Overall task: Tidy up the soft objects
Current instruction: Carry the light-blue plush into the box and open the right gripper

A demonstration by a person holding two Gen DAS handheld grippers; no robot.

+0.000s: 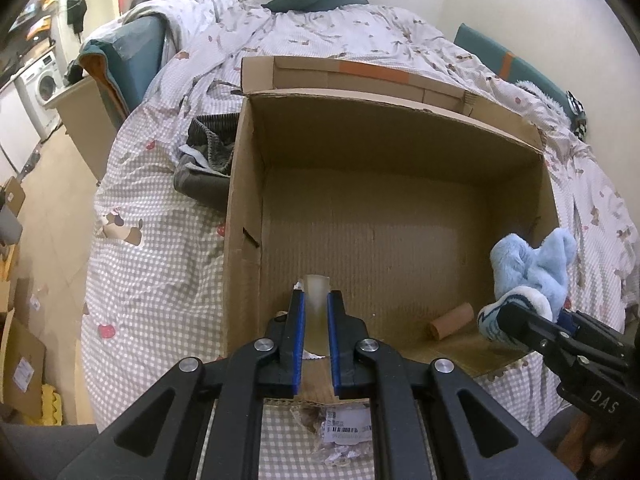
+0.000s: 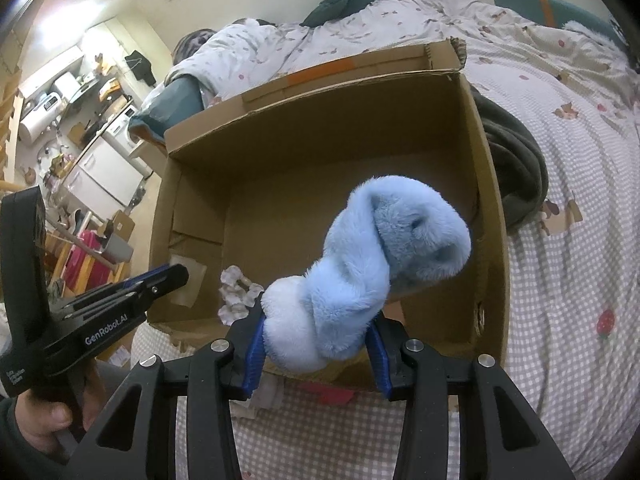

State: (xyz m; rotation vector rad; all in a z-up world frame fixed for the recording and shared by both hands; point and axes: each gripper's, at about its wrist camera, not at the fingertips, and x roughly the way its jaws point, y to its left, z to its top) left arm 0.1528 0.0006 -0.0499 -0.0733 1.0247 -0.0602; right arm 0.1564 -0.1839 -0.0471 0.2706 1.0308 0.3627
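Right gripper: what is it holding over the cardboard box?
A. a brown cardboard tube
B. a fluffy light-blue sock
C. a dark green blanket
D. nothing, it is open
B: the right gripper is clamped on a fluffy light-blue sock with a white toe, held above the open cardboard box.

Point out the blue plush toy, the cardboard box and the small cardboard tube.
blue plush toy (image 2: pixel 384 256): right wrist view, middle of its fluffy body.
cardboard box (image 1: pixel 384 240): left wrist view, bare inner floor.
cardboard tube (image 1: pixel 450 321): left wrist view, middle of its side.
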